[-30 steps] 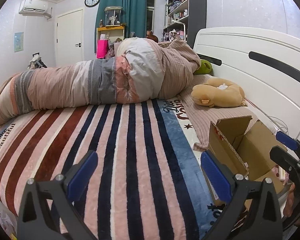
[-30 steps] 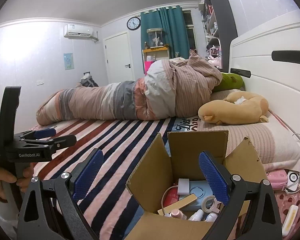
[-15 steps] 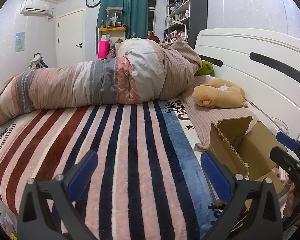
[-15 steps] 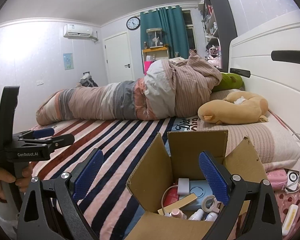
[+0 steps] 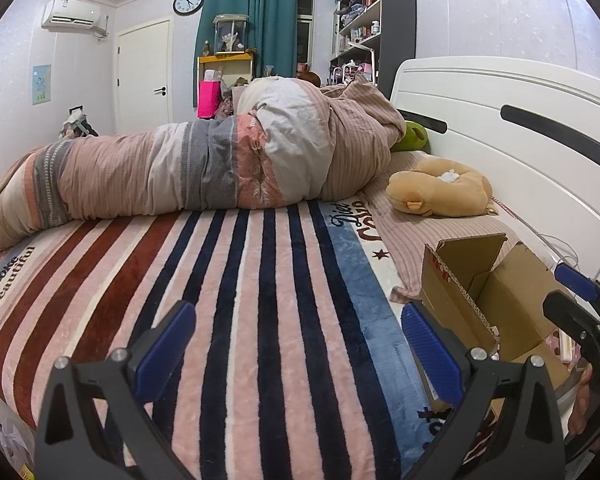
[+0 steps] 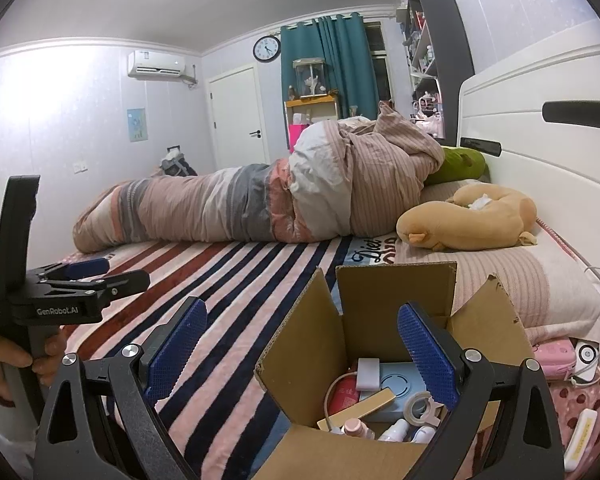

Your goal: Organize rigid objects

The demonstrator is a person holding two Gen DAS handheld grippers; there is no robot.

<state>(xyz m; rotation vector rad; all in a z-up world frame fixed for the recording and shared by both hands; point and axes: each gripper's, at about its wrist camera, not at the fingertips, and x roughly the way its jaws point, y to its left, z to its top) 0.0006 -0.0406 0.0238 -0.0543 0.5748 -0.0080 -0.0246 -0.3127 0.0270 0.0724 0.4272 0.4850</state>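
An open cardboard box (image 6: 300, 356) stands on the striped blanket near the headboard. It holds a roll of tape (image 6: 420, 404), a white block (image 6: 368, 372), a blue case (image 6: 396, 386), small bottles (image 6: 356, 428) and a wooden strip (image 6: 360, 408). My right gripper (image 6: 302, 350) hovers open just above the box's near side, with nothing between its blue pads. My left gripper (image 5: 298, 350) is open and empty over the blanket, left of the box (image 5: 480, 292). In the right wrist view the left gripper (image 6: 80, 276) shows in a hand at the left.
A rolled duvet (image 5: 204, 168) lies across the far side of the bed. A tan plush toy (image 5: 440, 196) rests by the white headboard (image 5: 480, 120). Pink and white small items (image 6: 556, 356) and cables lie right of the box. The striped blanket (image 5: 260, 280) stretches out to the left.
Hardly anything has changed. The left gripper has drifted very slightly, and both grippers stay open and empty.
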